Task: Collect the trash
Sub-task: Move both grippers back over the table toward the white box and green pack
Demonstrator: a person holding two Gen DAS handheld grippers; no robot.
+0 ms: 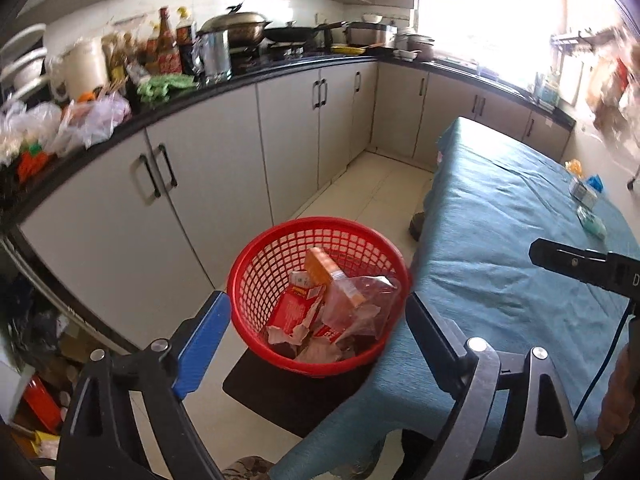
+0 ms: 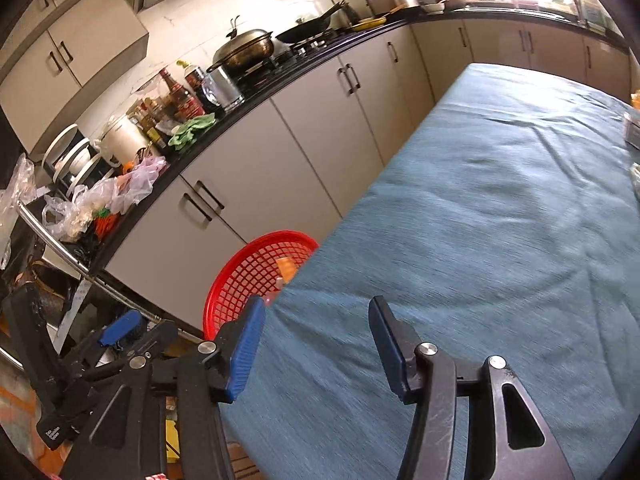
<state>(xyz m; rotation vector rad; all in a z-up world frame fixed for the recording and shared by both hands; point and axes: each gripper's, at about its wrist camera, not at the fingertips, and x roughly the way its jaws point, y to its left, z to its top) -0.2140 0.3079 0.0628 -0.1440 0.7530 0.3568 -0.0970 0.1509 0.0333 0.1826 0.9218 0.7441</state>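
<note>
Your left gripper [image 1: 316, 320] hangs wide apart and empty just above the red basket [image 1: 256, 264], trash [image 1: 328, 304] inside. Your right gripper [image 2: 316, 344] gapes empty over the table [image 2: 500, 240], basket beside its left finger.

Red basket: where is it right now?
In the left wrist view the red basket sits centre frame between the open left gripper fingers, on a dark stool at the left edge of the blue-clothed table, facing the kitchen cabinets.
</note>
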